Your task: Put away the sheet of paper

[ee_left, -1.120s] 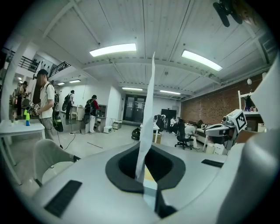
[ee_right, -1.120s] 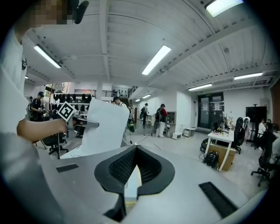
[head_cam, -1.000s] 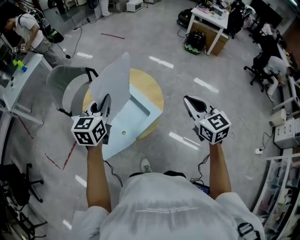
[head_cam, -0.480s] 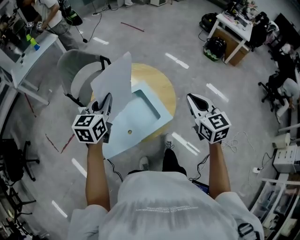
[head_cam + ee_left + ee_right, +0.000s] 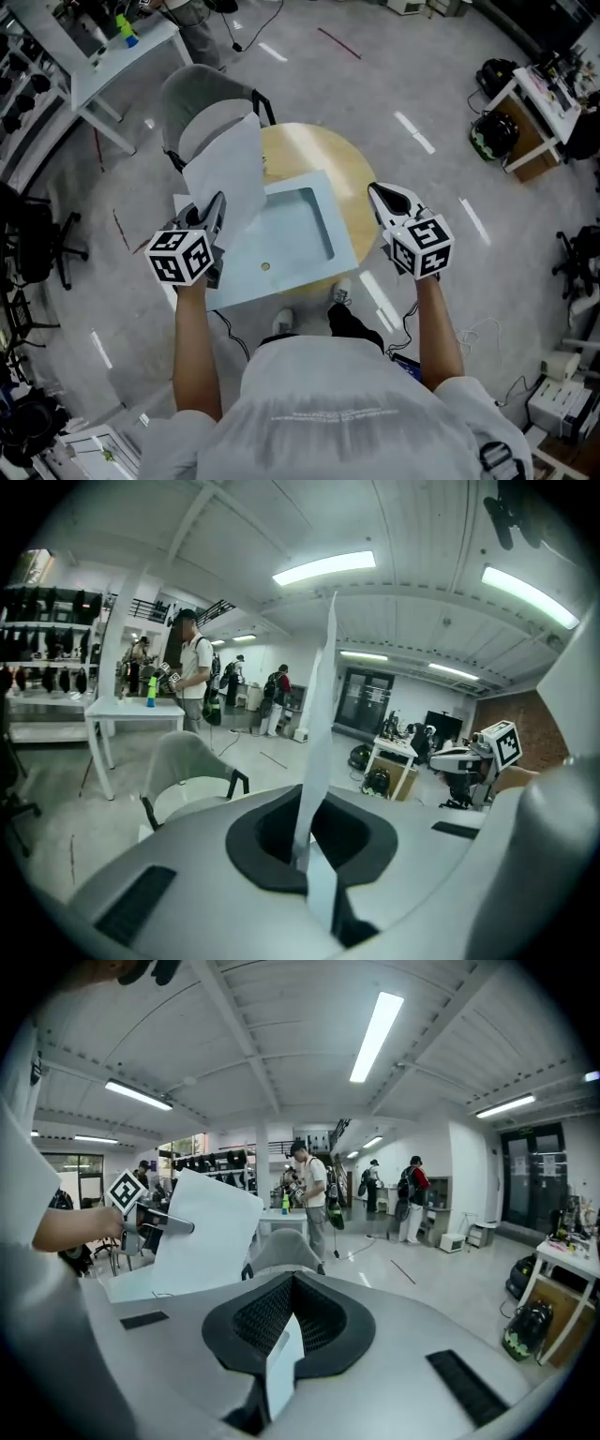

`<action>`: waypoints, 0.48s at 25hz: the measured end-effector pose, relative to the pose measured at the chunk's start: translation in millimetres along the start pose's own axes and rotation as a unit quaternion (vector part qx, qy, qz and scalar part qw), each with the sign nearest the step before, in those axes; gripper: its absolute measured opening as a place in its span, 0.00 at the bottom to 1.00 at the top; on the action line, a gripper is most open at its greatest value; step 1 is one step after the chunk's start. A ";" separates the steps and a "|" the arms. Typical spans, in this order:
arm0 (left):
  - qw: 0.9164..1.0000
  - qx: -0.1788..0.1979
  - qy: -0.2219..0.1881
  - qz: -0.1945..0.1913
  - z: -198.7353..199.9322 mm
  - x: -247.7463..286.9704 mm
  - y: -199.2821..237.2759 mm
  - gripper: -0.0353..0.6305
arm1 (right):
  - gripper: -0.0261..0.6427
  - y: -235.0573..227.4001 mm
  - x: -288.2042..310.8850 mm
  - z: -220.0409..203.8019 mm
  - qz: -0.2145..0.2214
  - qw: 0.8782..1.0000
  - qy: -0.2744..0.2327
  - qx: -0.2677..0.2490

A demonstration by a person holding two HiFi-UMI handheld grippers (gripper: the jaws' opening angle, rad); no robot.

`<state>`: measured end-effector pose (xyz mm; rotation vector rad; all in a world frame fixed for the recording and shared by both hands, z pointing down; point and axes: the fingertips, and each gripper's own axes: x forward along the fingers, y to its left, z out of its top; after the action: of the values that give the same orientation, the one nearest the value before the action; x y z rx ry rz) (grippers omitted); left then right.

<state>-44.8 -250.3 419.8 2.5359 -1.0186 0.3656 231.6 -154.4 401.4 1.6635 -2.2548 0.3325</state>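
Clamping its jaws on the lower edge of the sheet of paper [image 5: 228, 164], the left gripper [image 5: 215, 208] holds the page upright and clear of the furniture, a grip at the bottom margin that leaves the sheet free to be steered and laid flat. Behind the raised page stands a grey chair [image 5: 202, 98]. Just right of the sheet lies a pale blue tray [image 5: 253, 281] with a shallow rectangular recess, resting across a round wooden table [image 5: 347, 178]; the recess looks like the probable home for the page, which has not yet been set down. At right, the right gripper [image 5: 382, 198] hovers beside the table's edge with its jaws together and nothing between them, seemingly kept near to steady the tray or press the paper down once it lands.
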 end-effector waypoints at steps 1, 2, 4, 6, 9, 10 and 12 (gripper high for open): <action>1.000 -0.009 0.001 0.011 -2.2 0.5 3.7 0.08 | 0.08 -3.5 10.1 0.7 0.010 1.000 0.002 -0.002; 1.000 -0.019 0.002 0.023 -5.9 -0.2 6.9 0.08 | 0.08 -5.8 20.4 0.2 0.023 1.000 0.004 -0.003; 0.998 -0.042 0.008 0.048 -17.9 -4.0 12.0 0.08 | 0.08 -6.5 41.5 -4.6 0.056 0.998 0.012 -0.003; 0.996 -0.060 0.020 0.064 -31.1 -6.8 15.8 0.08 | 0.08 -3.1 60.6 -11.6 0.086 0.996 0.022 -0.003; 0.993 -0.076 0.044 0.082 -48.1 -13.7 21.3 0.08 | 0.08 7.0 84.2 -19.2 0.123 0.992 0.035 -0.006; 0.992 -0.081 0.053 0.085 -54.1 -15.8 21.6 0.08 | 0.08 9.9 90.7 -22.0 0.133 0.990 0.039 -0.007; 0.990 -0.091 0.068 0.088 -67.4 -18.0 19.7 0.08 | 0.08 14.4 102.0 -29.8 0.151 0.987 0.051 -0.011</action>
<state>-77.8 -222.9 478.1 2.2345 -1.1688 0.4662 193.6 -229.0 468.3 1.2606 -2.4215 0.4500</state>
